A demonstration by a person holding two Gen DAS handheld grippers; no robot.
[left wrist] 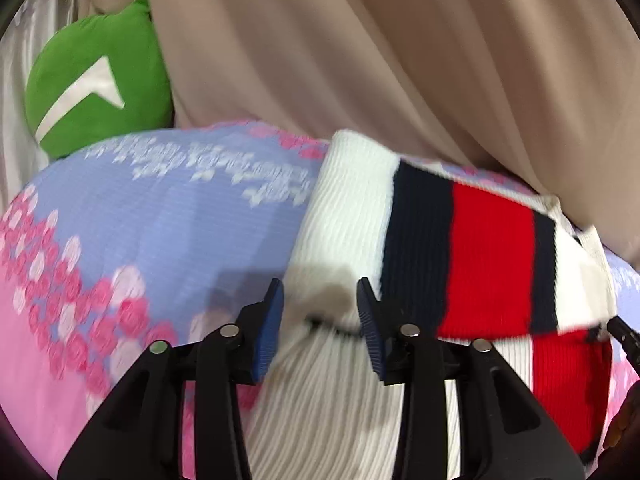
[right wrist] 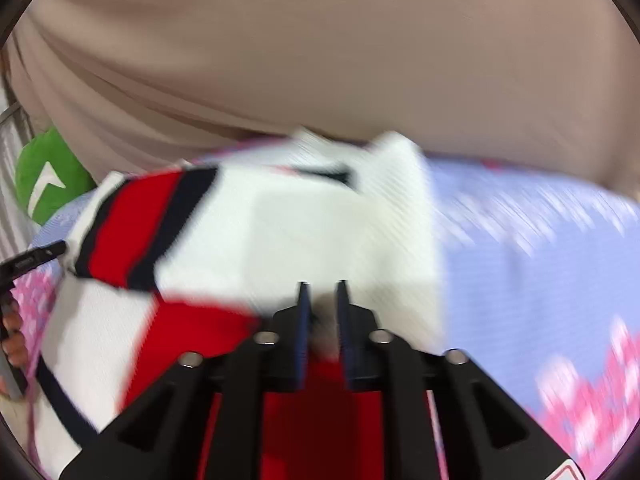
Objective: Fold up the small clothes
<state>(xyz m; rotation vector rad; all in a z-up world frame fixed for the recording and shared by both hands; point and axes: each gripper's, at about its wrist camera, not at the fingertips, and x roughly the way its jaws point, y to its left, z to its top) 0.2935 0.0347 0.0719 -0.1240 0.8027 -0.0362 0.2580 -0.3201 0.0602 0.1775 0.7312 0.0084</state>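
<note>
With striped knit garment point(left wrist: 460, 248) folded over itself on the floral sheet point(left wrist: 160, 220), both claws apart above it, left gripper point(left wrist: 320, 320), right gripper point(right wrist: 322, 320), nothing clamped, tidying left.

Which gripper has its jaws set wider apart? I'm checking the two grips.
The left gripper: a broad gap over white ribbed knit. The right gripper shows only a narrow slit.

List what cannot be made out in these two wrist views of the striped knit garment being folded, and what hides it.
- Striped knit garment: type and full outline unclear; the left wrist view crops its near part behind the left gripper.
- Right wrist view: motion blur smears the bedsheet print.
- Right gripper: any contact with cloth is blurred.
- Green cushion: partly behind the beige curtain.
</note>
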